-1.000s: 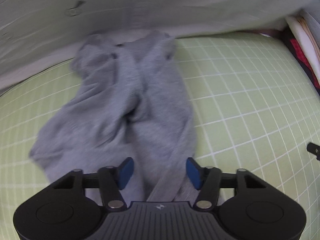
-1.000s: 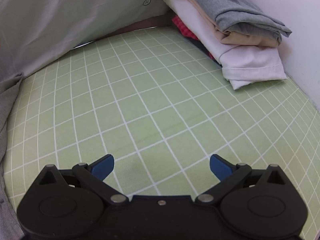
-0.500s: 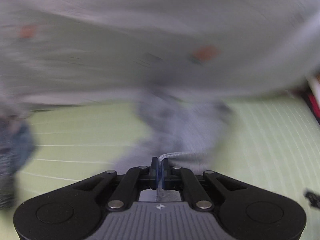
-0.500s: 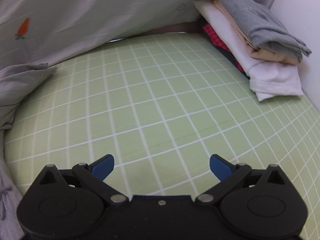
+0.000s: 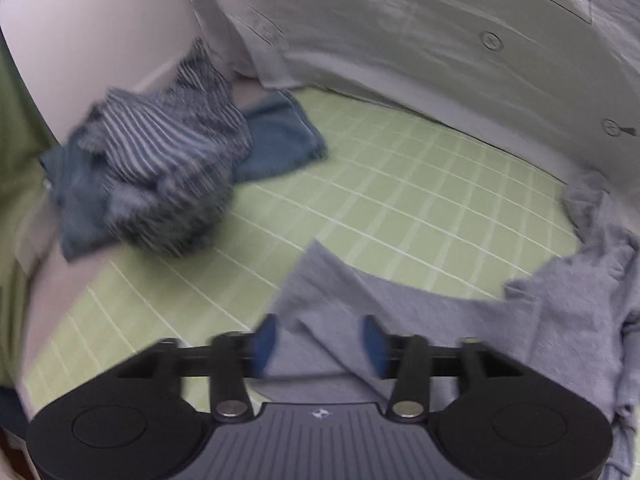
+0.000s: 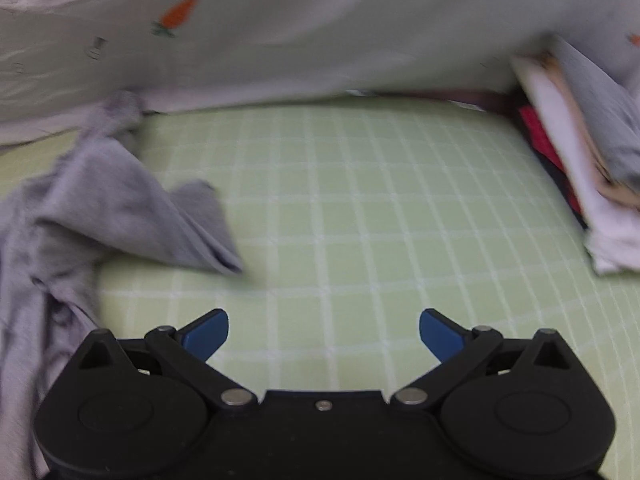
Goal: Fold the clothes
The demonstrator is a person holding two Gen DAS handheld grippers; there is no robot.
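The left hand-held gripper [image 5: 318, 338] hovers with its blue-padded fingers apart, a flat corner of the soft grey knit garment [image 5: 420, 332] lying between and beneath them on the pale green worktop mat with its white grid [image 5: 400, 200]. The right hand-held gripper [image 6: 324, 330] is spread wide over bare mat, holding nothing, with the same grey garment crumpled just to its left. Farther off in the left view sits a heap of navy-and-white striped cloth [image 5: 168, 168] on a blue towel-like piece [image 5: 280, 140], against a pale wall [image 5: 92, 28]. In the right view a stack of folded clothes [image 6: 580, 152], white, tan, grey and red, rests at the far right edge, and a light sheet printed with small carrots [image 6: 320, 28] hangs behind. Half a second ago the left fingers were pinched shut on a grey fold; now they have released it, and the garment lies more spread out.
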